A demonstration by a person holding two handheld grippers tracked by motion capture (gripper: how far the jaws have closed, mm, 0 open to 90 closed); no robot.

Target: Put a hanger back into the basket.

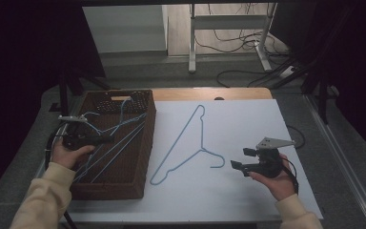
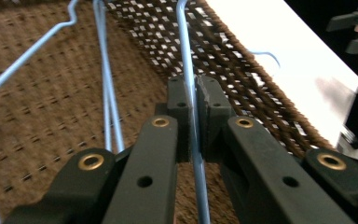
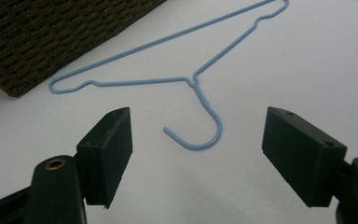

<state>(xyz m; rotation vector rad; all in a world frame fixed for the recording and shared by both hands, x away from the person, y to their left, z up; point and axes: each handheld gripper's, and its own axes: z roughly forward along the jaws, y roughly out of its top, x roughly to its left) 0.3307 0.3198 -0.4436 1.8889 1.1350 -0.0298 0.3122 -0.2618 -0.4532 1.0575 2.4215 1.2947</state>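
A light-blue wire hanger (image 1: 201, 149) lies flat on the white table top (image 1: 248, 119), its hook (image 3: 205, 135) pointing toward my right gripper. My right gripper (image 1: 240, 159) (image 3: 196, 144) hovers just short of that hook, open, jaws wide apart with nothing between them. At the left a brown woven basket (image 1: 138, 157) holds several more blue hangers (image 2: 105, 70). My left gripper (image 1: 108, 139) (image 2: 192, 93) reaches into the basket and is shut on the thin wire of one hanger (image 2: 182, 46), which runs straight up between the two pads.
The basket's right wall (image 2: 242, 70) stands between the left gripper and the white top (image 2: 298, 56). The right gripper (image 2: 354, 32) is seen far off across it. A basket corner (image 3: 51, 37) lies beyond the loose hanger. Cables and desk legs (image 1: 228, 47) are on the floor behind.
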